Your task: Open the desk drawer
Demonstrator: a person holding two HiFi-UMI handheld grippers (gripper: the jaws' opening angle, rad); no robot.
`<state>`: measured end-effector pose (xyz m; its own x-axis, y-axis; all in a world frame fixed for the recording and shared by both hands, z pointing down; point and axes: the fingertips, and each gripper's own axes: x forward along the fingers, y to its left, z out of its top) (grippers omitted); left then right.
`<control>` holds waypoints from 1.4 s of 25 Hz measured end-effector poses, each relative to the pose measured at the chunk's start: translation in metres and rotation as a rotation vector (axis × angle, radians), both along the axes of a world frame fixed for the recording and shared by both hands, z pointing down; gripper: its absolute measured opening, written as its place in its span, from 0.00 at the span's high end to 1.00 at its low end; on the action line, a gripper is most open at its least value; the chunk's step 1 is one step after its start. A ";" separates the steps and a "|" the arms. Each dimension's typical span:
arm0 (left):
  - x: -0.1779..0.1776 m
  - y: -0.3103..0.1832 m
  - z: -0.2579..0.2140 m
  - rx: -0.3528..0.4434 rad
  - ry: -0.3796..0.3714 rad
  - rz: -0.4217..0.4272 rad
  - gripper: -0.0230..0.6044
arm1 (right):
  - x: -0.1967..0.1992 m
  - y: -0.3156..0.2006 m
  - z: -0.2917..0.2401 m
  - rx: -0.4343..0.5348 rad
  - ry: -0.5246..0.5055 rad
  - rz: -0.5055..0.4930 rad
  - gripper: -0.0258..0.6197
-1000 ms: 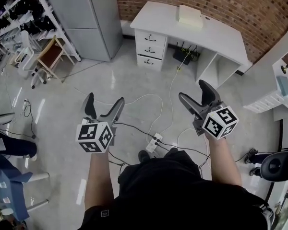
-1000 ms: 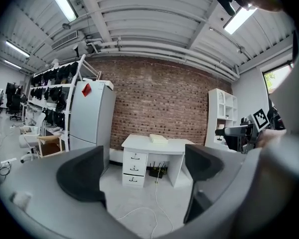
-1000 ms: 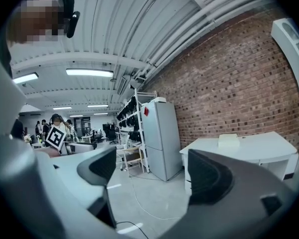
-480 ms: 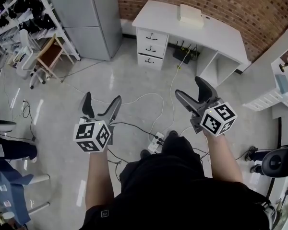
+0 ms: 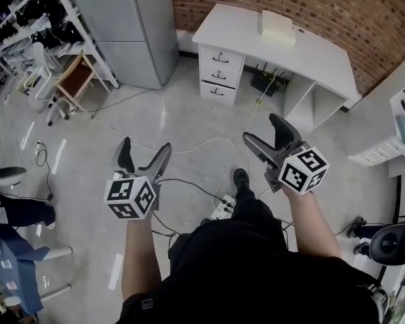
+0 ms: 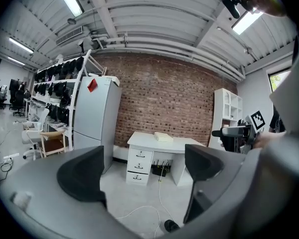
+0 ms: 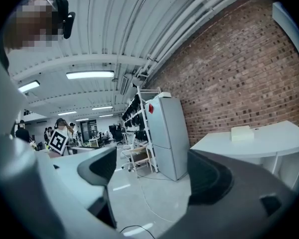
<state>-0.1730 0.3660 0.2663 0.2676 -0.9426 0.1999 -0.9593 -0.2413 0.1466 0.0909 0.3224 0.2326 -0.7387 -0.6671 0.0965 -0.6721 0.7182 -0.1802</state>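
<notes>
A white desk [image 5: 310,49] stands against the brick wall at the far side, with a stack of three drawers [image 5: 218,75] on its left end, all closed. The same desk [image 6: 162,142] and its drawers [image 6: 139,164] show between the jaws in the left gripper view. My left gripper [image 5: 144,155] hangs open and empty over the floor, well short of the desk. The right gripper [image 5: 262,135] is open and empty too, a little nearer the desk. In the right gripper view the desk top [image 7: 269,138] lies at the right.
A grey cabinet [image 5: 135,25] stands left of the desk. Cables and a power strip [image 5: 221,206] lie on the floor near my foot [image 5: 241,179]. A white box [image 5: 278,25] rests on the desk. Shelving [image 5: 34,39] and a wooden chair [image 5: 71,79] are at left.
The desk has come slightly nearer in the head view. Both grippers stay open and have drifted a little; a foot has stepped forward over the cables.
</notes>
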 end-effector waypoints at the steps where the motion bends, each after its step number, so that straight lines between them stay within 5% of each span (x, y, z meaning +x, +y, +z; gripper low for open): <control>1: 0.002 -0.008 0.002 -0.007 -0.003 -0.001 0.18 | 0.002 -0.010 0.003 -0.005 -0.005 -0.003 0.34; 7: 0.015 -0.074 0.021 -0.072 -0.012 -0.035 0.18 | 0.018 -0.084 0.021 -0.049 -0.022 -0.035 0.34; 23: 0.157 -0.308 0.037 -0.184 -0.078 -0.016 0.18 | 0.081 -0.311 0.057 -0.125 -0.050 -0.236 0.34; 35: 0.122 -0.395 0.067 -0.222 0.002 0.001 0.18 | 0.051 -0.385 0.074 -0.129 0.011 -0.277 0.34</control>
<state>-0.0507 -0.0292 0.3336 0.2688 -0.8754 0.4017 -0.9588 -0.2034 0.1983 0.1422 -0.0622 0.3066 -0.8894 -0.4219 0.1759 -0.4559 0.8462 -0.2758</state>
